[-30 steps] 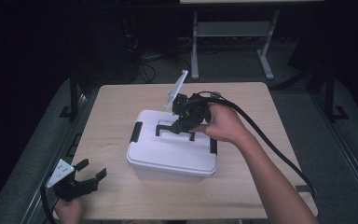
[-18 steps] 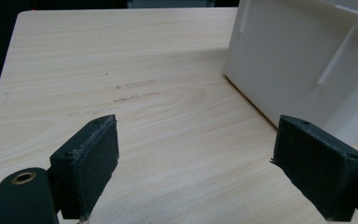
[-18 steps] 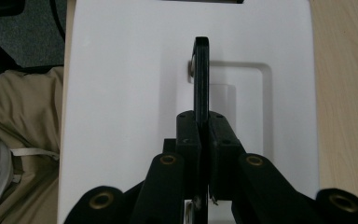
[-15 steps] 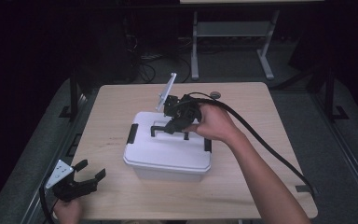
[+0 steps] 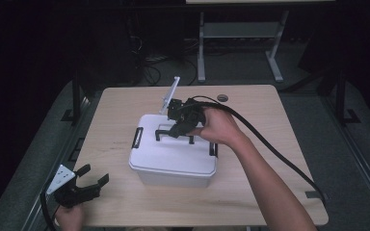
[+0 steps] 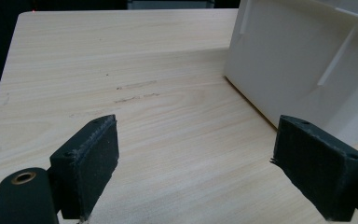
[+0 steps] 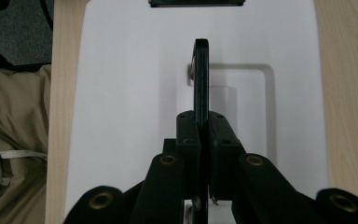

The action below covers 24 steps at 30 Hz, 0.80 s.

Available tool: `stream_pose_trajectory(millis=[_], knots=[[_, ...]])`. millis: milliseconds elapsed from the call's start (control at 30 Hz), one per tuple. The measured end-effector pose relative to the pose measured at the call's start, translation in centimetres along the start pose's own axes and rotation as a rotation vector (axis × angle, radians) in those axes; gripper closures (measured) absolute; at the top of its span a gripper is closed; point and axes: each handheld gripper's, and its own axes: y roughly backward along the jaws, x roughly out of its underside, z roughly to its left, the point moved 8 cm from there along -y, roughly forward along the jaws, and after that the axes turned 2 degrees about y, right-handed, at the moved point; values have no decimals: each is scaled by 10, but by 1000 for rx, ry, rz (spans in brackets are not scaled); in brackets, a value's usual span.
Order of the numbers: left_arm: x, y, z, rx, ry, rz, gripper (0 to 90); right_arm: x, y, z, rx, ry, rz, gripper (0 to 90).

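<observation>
The white storage box [image 5: 173,156] sat near the middle of the table [image 5: 270,120], its lid on, with black latches at its left and right ends. The right gripper [image 5: 177,129] was over the lid, its jaws pinched tight on the black handle [image 7: 201,74], which stood up on edge from its recess; the handle's long axis ran left to right across the lid. The left gripper [image 5: 92,184] rested well apart at the near-left corner, jaws spread wide and empty, the box wall [image 6: 303,65] just to its right. A straight lift looked unobstructed, with bare table around the box on every side.
</observation>
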Motion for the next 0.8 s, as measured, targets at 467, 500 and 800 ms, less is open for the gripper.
stream_pose_trajectory(millis=[467, 500, 800], knots=[[0, -1, -1, 5, 0, 1, 130, -1, -4, -4, -12, -19, -26, 839], [0, -1, -1, 5, 0, 1, 131, -1, -4, -3, -8, -13, -25, 839], [-1, -1, 0, 6, 0, -2, 130, -1, -6, -5, -3, -14, -26, 841]])
